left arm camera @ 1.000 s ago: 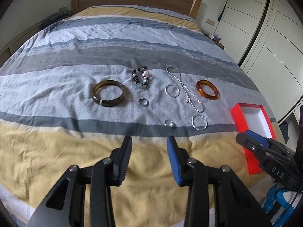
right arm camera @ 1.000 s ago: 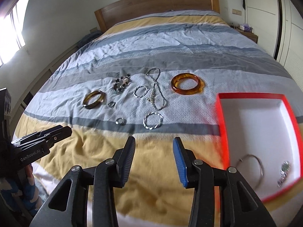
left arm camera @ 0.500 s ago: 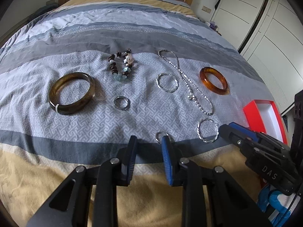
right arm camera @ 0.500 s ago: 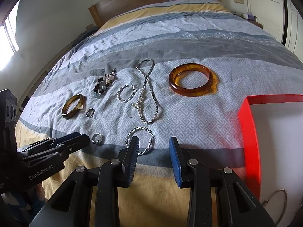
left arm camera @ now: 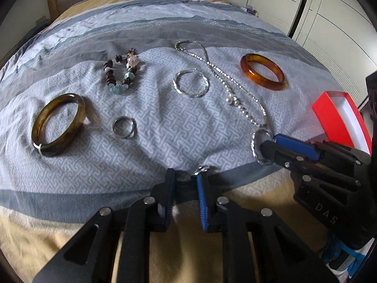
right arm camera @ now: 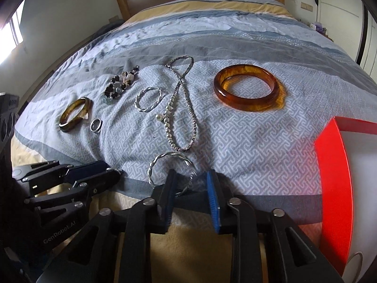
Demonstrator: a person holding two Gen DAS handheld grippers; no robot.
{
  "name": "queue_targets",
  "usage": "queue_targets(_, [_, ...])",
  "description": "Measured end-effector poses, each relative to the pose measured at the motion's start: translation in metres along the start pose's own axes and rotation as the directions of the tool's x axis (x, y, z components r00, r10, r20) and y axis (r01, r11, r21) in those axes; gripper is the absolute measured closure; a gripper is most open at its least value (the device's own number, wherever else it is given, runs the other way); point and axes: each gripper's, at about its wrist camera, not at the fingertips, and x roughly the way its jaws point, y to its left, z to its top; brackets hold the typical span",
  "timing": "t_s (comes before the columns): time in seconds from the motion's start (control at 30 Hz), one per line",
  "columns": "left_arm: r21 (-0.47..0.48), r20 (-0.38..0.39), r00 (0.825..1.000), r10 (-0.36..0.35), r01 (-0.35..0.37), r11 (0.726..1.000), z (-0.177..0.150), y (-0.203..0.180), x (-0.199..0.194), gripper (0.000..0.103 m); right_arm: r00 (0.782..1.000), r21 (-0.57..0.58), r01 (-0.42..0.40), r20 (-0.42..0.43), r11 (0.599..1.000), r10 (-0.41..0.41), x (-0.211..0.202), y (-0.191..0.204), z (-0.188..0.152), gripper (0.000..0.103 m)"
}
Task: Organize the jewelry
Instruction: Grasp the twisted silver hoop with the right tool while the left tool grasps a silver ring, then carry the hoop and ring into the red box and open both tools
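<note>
Jewelry lies on a striped bed. My left gripper [left arm camera: 185,176] is low over the cover, jaws closing, with a small silver ring [left arm camera: 201,168] at the tip of its blue finger and no pad visibly pressing on it. My right gripper [right arm camera: 191,179] is also closing, and the near rim of a twisted silver bangle [right arm camera: 153,165] runs through the gap between its fingers, unpinched. In the left wrist view the right gripper [left arm camera: 266,146] reaches over that bangle [left arm camera: 254,145]. The left gripper [right arm camera: 115,174] shows at the left of the right wrist view.
Farther back lie a brown-green bangle [left arm camera: 56,145], a band ring [left arm camera: 123,135], a bead bracelet [left arm camera: 122,73], a twisted hoop [left arm camera: 190,95], a pearl necklace [left arm camera: 232,100] and an amber bangle [left arm camera: 252,75]. A red box [right arm camera: 334,176] sits at the right, also seen as the red box [left arm camera: 329,115].
Both grippers have sunk toward the bed and moved forward, and their jaws have narrowed. The left one has arrived at the small ring, the right one at the twisted bangle.
</note>
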Motion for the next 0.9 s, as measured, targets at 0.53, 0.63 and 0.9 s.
queue_targets(0.53, [-0.098, 0.126, 0.992, -0.023, 0.036, 0.995, 0.002, 0.016, -0.037, 0.100, 0.988, 0.062, -0.073, 0.143, 0.995, 0.063, -0.038, -0.006, 0.000, 0.098])
queue_targets(0.63, [-0.109, 0.136, 0.991, -0.016, 0.031, 0.994, 0.001, 0.016, -0.049, 0.100, 0.987, 0.068, -0.076, 0.150, 0.995, 0.065, -0.046, -0.004, 0.000, 0.098])
queue_targets(0.9, [-0.084, 0.184, 0.983, -0.026, 0.042, 0.996, 0.003, -0.007, -0.093, 0.100, 0.974, 0.074, -0.075, 0.220, 0.994, 0.057, -0.097, -0.005, 0.002, 0.098])
